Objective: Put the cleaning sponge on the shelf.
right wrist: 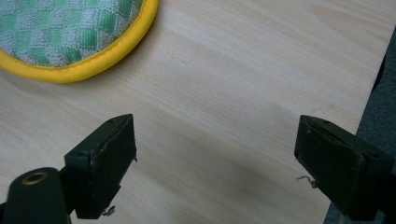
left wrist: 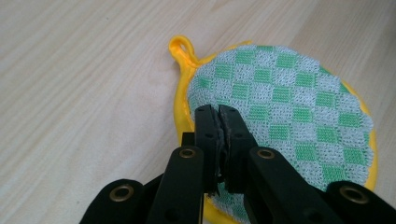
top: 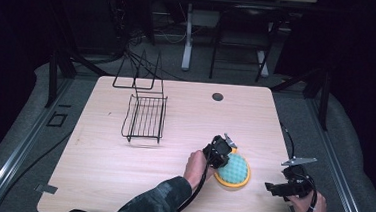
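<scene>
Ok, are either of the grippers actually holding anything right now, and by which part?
The left gripper looks shut over the round green-checked, yellow-rimmed cloth pad, near its edge below the yellow loop. The right gripper is open, empty.

High view is pretty dim overall: the wooden table (top: 120,181) is the only well-lit patch, lit from above, while the top and both sides of the frame drop off into near black. It's soft and low-res too, fine detail is mush. The wire rack (top: 145,118) throws just a faint shadow. The two gripper views are way brighter and evenly lit, no harsh glare, wood grain crisp. In the right gripper view there's a soft dark smudge of shadow at lower centre, and the jaws at the bottom edge look slightly blurry.
</scene>
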